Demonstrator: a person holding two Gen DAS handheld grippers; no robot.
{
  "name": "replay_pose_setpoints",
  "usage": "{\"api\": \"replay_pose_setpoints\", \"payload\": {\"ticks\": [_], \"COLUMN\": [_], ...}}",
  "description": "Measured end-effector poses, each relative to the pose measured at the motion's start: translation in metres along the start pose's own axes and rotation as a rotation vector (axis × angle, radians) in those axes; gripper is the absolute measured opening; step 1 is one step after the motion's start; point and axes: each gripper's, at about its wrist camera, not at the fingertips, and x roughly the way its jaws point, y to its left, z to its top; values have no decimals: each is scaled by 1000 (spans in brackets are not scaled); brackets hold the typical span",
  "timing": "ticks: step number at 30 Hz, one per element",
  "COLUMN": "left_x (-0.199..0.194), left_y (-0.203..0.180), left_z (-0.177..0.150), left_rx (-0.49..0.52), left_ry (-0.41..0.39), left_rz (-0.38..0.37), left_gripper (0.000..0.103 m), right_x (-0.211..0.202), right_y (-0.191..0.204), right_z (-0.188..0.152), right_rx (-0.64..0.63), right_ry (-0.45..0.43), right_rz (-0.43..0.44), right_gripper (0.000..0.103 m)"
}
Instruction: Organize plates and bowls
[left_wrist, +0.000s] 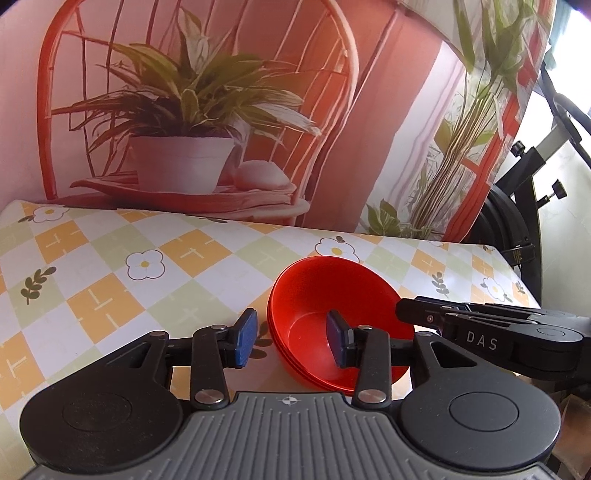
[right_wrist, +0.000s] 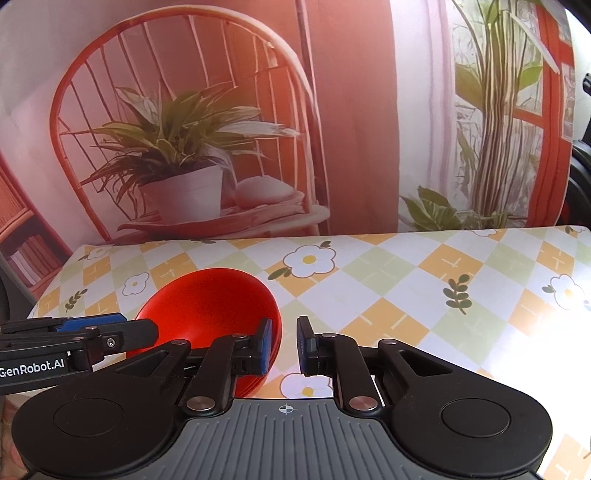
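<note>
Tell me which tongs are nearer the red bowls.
Neither clearly. Left tongs straddle the left rim of the red bowls, one finger inside; right tongs straddle the right rim likewise. Both are open.

Stack of bowls (left_wrist: 334, 325) on table (left_wrist: 110, 280), toward near edge, tilted. Left gripper (left_wrist: 291, 341) at stack's left side: one finger (left_wrist: 338, 341) inside top bowl, other finger (left_wrist: 245, 338) outside, left of stack, rim between them. Right gripper (right_wrist: 284, 345) at stack's right side: one finger (right_wrist: 264, 345) inside bowl, other finger (right_wrist: 306, 345) outside, right of rim. Grippers face stack from near edge, side by side. Backdrop (left_wrist: 221, 110) upright behind table's far edge. Black stand (left_wrist: 524, 206) beyond table's right edge.
</note>
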Motion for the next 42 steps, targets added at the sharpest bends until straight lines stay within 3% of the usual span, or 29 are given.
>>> {"api": "replay_pose_setpoints", "payload": {"ticks": [26, 34, 42], "left_x": [22, 6, -29], "left_y": [2, -5, -11], "left_z": [-15, -17, -18], "left_rx": [-122, -99, -171], "left_ry": [32, 13, -36], "left_rz": [-44, -36, -89], "left_gripper": [40, 39, 39], "right_x": [19, -2, -40], "right_y": [1, 2, 1], "right_z": [-2, 1, 1], "right_rx": [52, 67, 81], "right_ry": [89, 30, -53], "right_rz": [69, 99, 115], "right_gripper": [16, 14, 13]}}
